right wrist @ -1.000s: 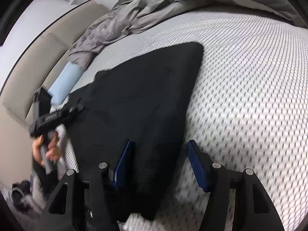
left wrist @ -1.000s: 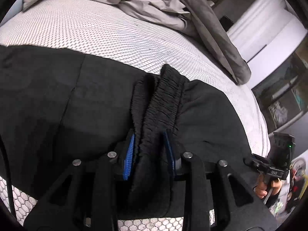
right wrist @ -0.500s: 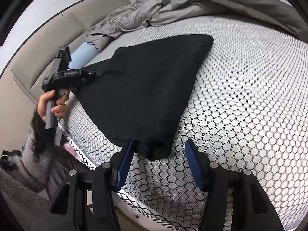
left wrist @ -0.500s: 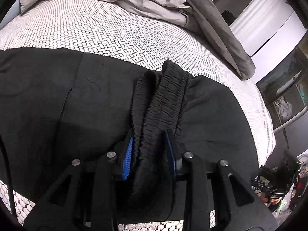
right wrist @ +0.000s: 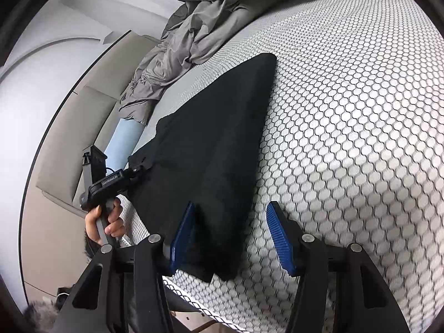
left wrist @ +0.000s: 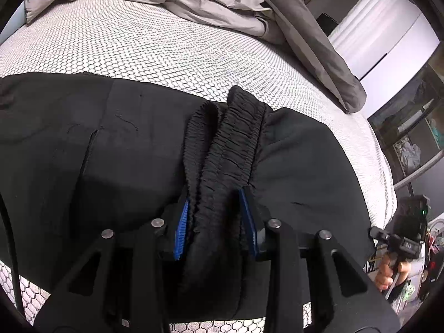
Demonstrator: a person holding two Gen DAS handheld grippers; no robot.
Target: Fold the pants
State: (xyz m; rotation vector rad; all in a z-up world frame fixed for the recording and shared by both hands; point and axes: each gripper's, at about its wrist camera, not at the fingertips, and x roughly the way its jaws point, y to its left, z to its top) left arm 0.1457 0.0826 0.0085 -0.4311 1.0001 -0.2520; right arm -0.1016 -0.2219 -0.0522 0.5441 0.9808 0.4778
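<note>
The black pants (left wrist: 116, 149) lie spread flat on the bed (left wrist: 138, 47) over its honeycomb-patterned cover, near the front edge. The left hand-held gripper (left wrist: 215, 219) pinches the bunched elastic waistband (left wrist: 230, 144) between its blue pads, while the right hand-held gripper (right wrist: 230, 238) stands wide, its left pad touching the narrow end of the pants and its right pad over bare cover. A rumpled grey duvet (left wrist: 211, 2) lies heaped at the far side of the bed.
</note>
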